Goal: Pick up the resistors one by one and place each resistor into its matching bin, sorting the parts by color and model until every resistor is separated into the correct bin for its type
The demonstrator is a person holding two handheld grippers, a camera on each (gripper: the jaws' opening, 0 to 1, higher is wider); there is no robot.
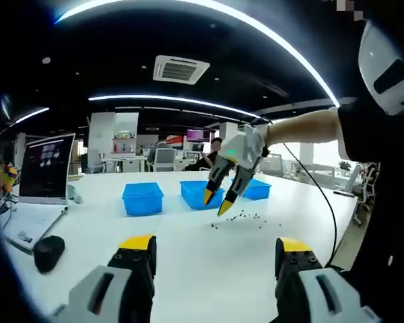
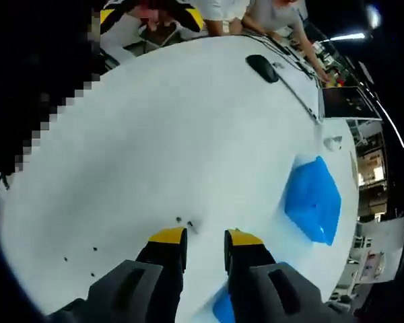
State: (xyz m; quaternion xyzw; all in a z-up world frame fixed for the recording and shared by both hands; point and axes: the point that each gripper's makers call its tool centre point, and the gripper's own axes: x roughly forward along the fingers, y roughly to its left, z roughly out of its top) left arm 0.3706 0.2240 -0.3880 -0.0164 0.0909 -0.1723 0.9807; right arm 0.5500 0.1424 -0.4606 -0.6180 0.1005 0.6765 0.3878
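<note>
Resistors sit far down the order of size, so we begin with the broad white tabletop (image 1: 188,262) that carries everything, then the three shallow blue plastic bins (image 1: 143,198) in a row across it, then the right gripper (image 1: 216,202) with its yellow-tipped jaws, and last the tiny dark resistors (image 1: 241,218) scattered loose on the bare surface just in front of the bins. In the left gripper view the right gripper points steeply down, its tips just above the near edge of that scatter and close to the middle bin. Its jaws stand a little apart with nothing between them (too small to judge any resistor's long axis). The left gripper (image 1: 215,252) is spread wide, empty and well back, so we judge the right the nearer tool for the pick
</note>
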